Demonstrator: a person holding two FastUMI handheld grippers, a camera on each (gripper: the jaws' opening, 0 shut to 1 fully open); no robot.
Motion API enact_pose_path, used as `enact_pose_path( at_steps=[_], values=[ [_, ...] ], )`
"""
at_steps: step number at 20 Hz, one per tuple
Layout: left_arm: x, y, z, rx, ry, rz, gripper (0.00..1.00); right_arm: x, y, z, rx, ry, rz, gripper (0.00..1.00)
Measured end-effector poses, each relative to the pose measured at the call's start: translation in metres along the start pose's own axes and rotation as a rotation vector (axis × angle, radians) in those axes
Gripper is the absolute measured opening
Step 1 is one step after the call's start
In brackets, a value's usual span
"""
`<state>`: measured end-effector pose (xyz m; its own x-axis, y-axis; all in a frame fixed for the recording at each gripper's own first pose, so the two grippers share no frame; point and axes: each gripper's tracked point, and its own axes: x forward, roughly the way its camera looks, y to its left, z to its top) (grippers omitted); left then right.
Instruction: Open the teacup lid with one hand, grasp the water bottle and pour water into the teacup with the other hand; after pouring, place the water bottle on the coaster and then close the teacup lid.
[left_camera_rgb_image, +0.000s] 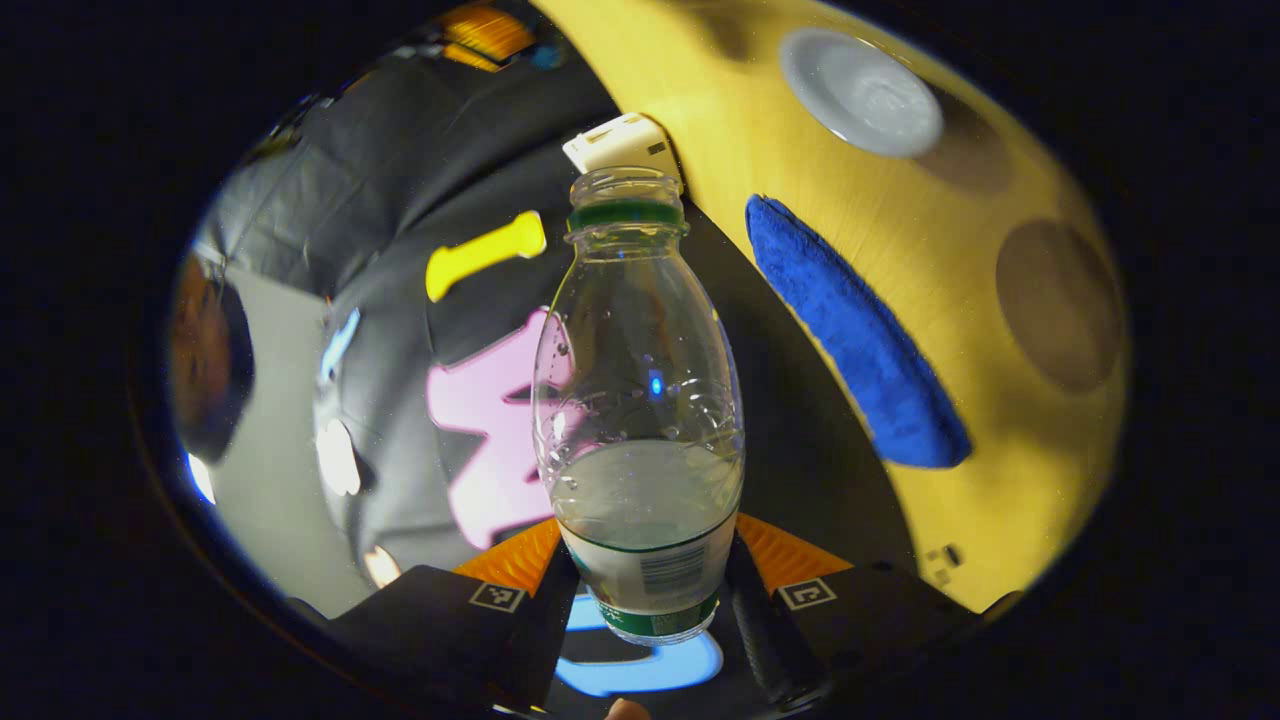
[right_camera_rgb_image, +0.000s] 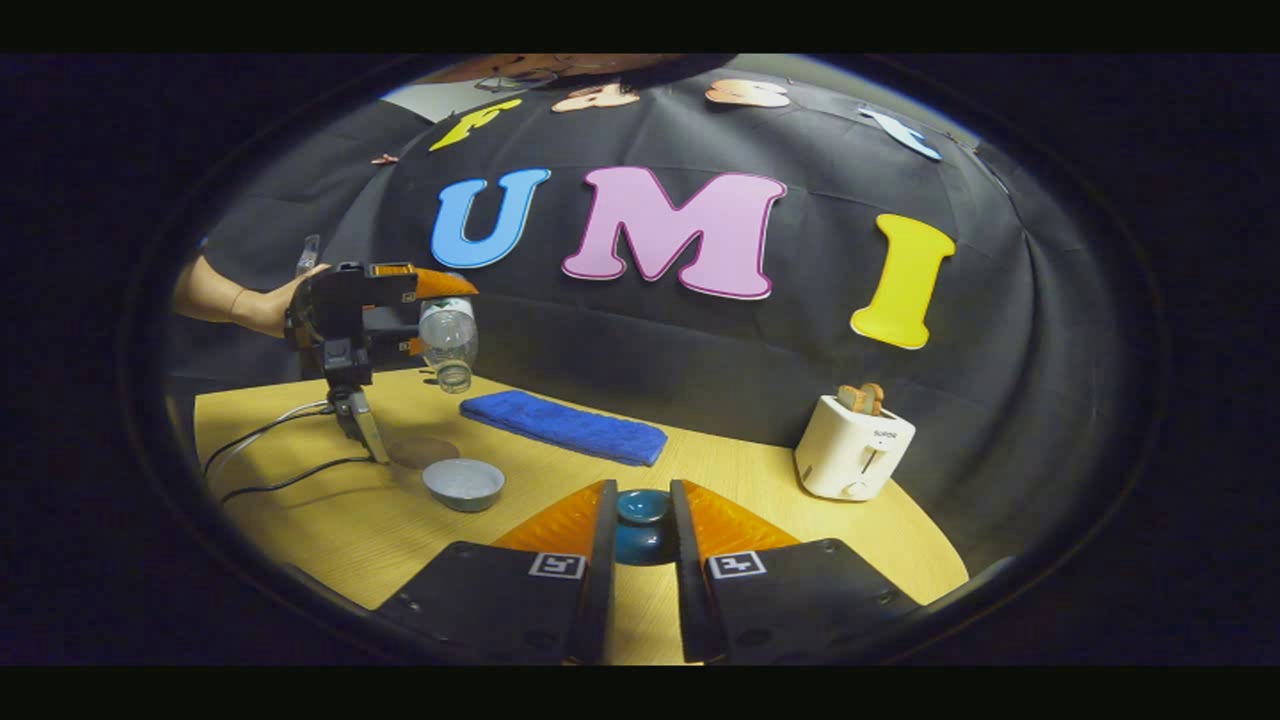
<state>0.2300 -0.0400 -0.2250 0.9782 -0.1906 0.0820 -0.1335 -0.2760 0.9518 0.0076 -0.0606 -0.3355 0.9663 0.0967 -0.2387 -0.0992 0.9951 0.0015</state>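
Note:
My left gripper is shut on the base of a clear, capless water bottle that holds some water. In the right gripper view that left gripper holds the bottle high above the table, its neck pointing down, up behind the grey teacup. The teacup stands uncovered. A brown coaster lies just left of it, and the coaster is bare. My right gripper is shut on the teal teacup lid, held above the table's near edge.
A blue folded towel lies along the back of the wooden table; the towel sits near the bottle. A white toaster stands at the right. Cables trail on the left. A hand holds the left gripper.

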Motion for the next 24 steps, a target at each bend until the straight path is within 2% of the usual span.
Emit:
enact_pose_path(
  at_steps=[3,4,5,6,9,11,12,14,16,19,20,22,23,24],
  values=[
    [-0.015,-0.023,-0.002,-0.416,0.084,-0.136,0.76,0.004,0.003,-0.002,0.006,0.007,0.007,0.25],
    [-0.019,-0.023,-0.004,-0.562,0.113,-0.155,0.76,0.005,0.004,-0.002,0.009,0.008,0.008,0.3],
    [-0.022,-0.023,-0.003,-0.708,0.133,-0.17,0.76,0.007,0.006,-0.002,0.011,0.008,0.009,0.34],
    [-0.019,-0.021,0.0,-0.84,0.145,-0.169,0.76,0.008,0.006,-0.002,0.011,0.01,0.01,0.3],
    [-0.02,-0.015,0.007,-1.186,0.174,-0.191,0.76,0.013,0.011,-0.003,0.013,0.013,0.018,0.3],
    [-0.023,-0.011,0.017,-1.427,0.164,-0.23,0.76,0.015,0.015,0.0,0.016,0.009,0.022,0.34],
    [-0.023,-0.007,0.024,-1.549,0.16,-0.252,0.76,0.017,0.017,0.001,0.018,0.008,0.024,0.3],
    [-0.022,-0.014,0.023,-1.755,0.18,-0.268,0.76,0.018,0.018,0.001,0.02,0.01,0.027,0.3],
    [-0.018,-0.026,0.03,-1.876,0.2,-0.26,0.76,0.02,0.021,0.002,0.021,0.009,0.03,0.3],
    [-0.015,-0.039,0.042,-1.981,0.238,-0.271,0.77,0.021,0.023,0.0,0.018,0.014,0.034,0.3],
    [-0.016,-0.042,0.044,-2.006,0.255,-0.278,0.77,0.021,0.024,-0.001,0.017,0.017,0.035,0.25],
    [-0.02,-0.05,0.053,-2.036,0.282,-0.298,0.77,0.022,0.026,-0.002,0.015,0.023,0.037,0.25],
    [-0.023,-0.06,0.054,-2.031,0.295,-0.307,0.77,0.021,0.025,-0.003,0.014,0.025,0.037,0.3],
    [-0.024,-0.066,0.056,-2.025,0.3,-0.316,0.77,0.022,0.025,-0.003,0.012,0.026,0.036,0.25]
  ],
)
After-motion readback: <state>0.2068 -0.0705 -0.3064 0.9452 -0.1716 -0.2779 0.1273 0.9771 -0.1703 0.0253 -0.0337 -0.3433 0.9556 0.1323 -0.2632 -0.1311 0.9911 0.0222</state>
